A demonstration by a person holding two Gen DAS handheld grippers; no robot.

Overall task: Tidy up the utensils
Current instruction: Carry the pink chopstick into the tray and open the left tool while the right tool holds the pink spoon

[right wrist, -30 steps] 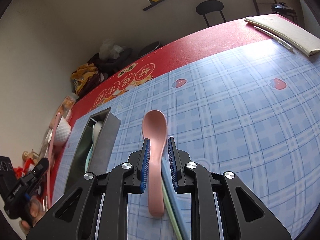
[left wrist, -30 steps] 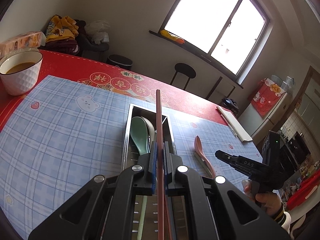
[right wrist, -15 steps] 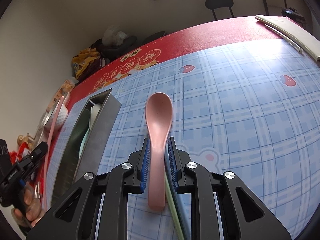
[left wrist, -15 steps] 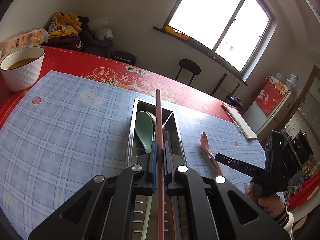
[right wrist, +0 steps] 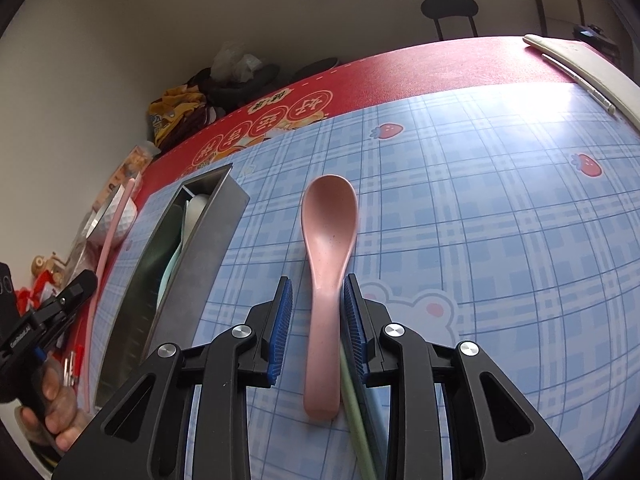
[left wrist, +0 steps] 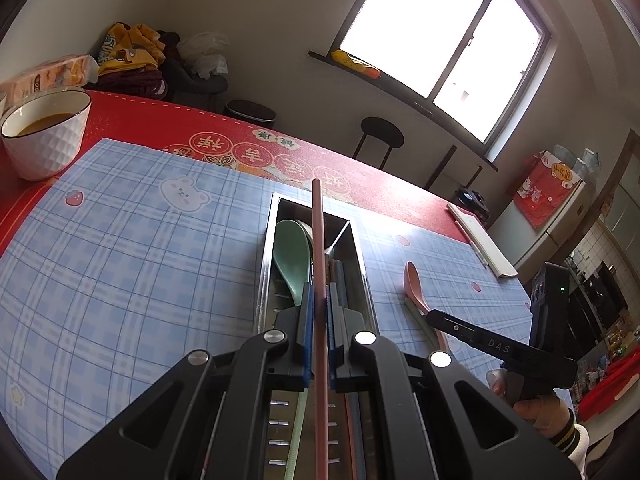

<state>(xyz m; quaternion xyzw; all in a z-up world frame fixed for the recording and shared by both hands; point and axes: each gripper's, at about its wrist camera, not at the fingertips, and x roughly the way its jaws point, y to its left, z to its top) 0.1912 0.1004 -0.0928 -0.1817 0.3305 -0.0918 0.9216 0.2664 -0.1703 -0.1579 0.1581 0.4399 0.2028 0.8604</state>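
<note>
My left gripper point(left wrist: 319, 296) is shut on a pink chopstick point(left wrist: 318, 240), held lengthwise over the long metal utensil box point(left wrist: 264, 264). A green spoon point(left wrist: 292, 256) and other utensils lie inside the box. To its right, a pink spoon point(right wrist: 328, 232) lies bowl-up on the blue checked mat between the jaws of my right gripper point(right wrist: 317, 284). Those jaws are opening, with a gap showing at the left pad. A green chopstick point(right wrist: 356, 412) lies beside the spoon's handle. The right wrist view also shows the box point(right wrist: 208, 240) and the pink chopstick point(right wrist: 108, 240) at left.
A white bowl of brown liquid point(left wrist: 44, 132) stands at the far left on the red tablecloth. A white folded item with a pen point(left wrist: 480, 240) lies at the table's far right edge. A stool point(left wrist: 380, 132) and piled clothes point(left wrist: 132, 56) sit beyond the table.
The right jaws have spread apart and no longer pinch the pink spoon's handle, which rests on the mat. The left gripper keeps the pink chopstick over the box, hardly moved.
</note>
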